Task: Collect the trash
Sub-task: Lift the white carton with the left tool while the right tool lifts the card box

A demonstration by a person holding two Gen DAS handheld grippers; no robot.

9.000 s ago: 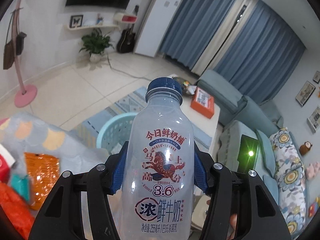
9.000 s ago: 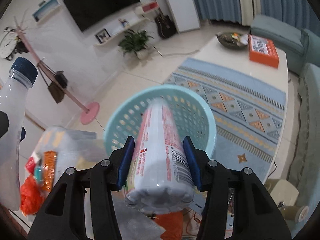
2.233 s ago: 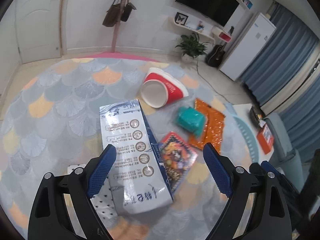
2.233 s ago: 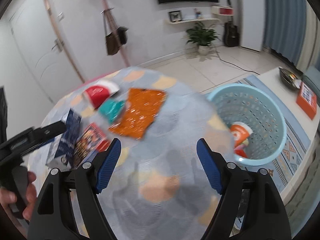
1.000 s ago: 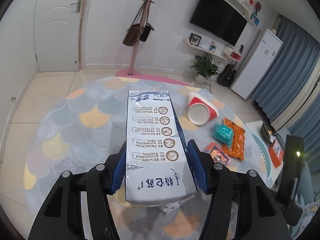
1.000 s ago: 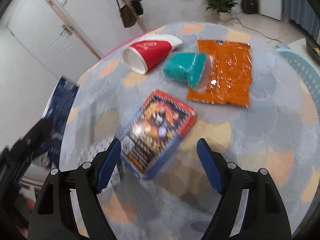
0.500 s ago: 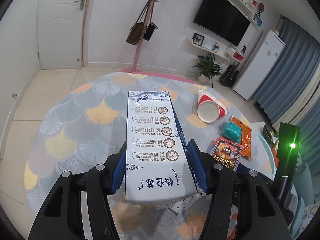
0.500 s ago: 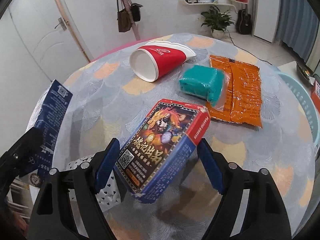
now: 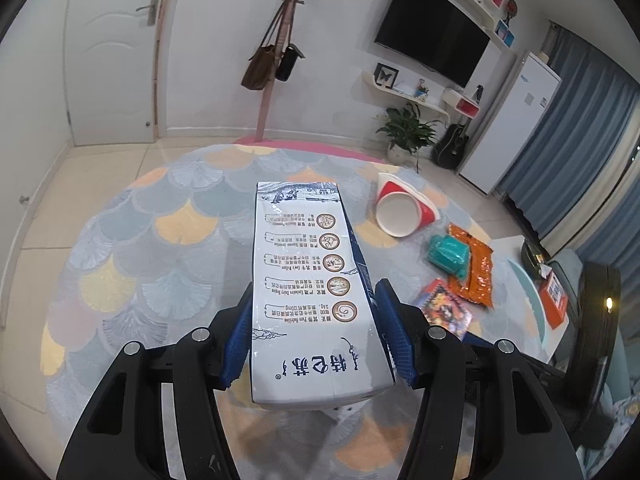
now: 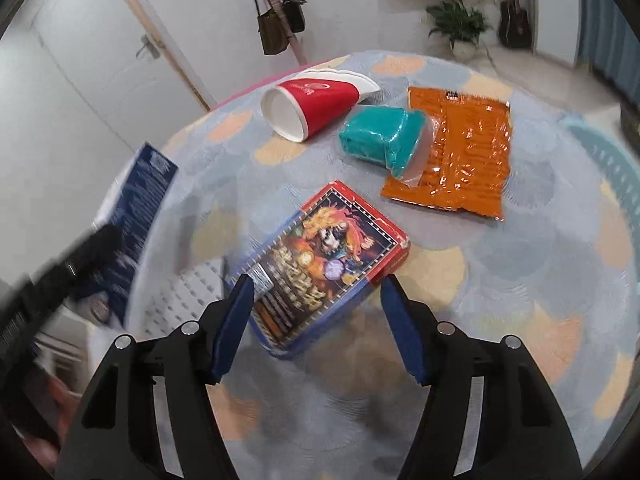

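your left tool (image 9: 316, 340) is squeezing the milk carton (image 9: 308, 280), your right tool (image 10: 316, 320) has just been closing around the red card box (image 10: 324, 264) but its right pad isn't touching yet, and beyond it the red cup (image 10: 308, 104), teal pack (image 10: 380, 136) and orange wrapper (image 10: 456, 152) wait on the bench (image 10: 520, 280).

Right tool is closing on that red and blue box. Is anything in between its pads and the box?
Nothing visible. The red and blue box sits directly between the right tool pads, whose jaws have just been closing. The teal packet and orange wrapper lie beyond it, apart; the red paper cup farther still.
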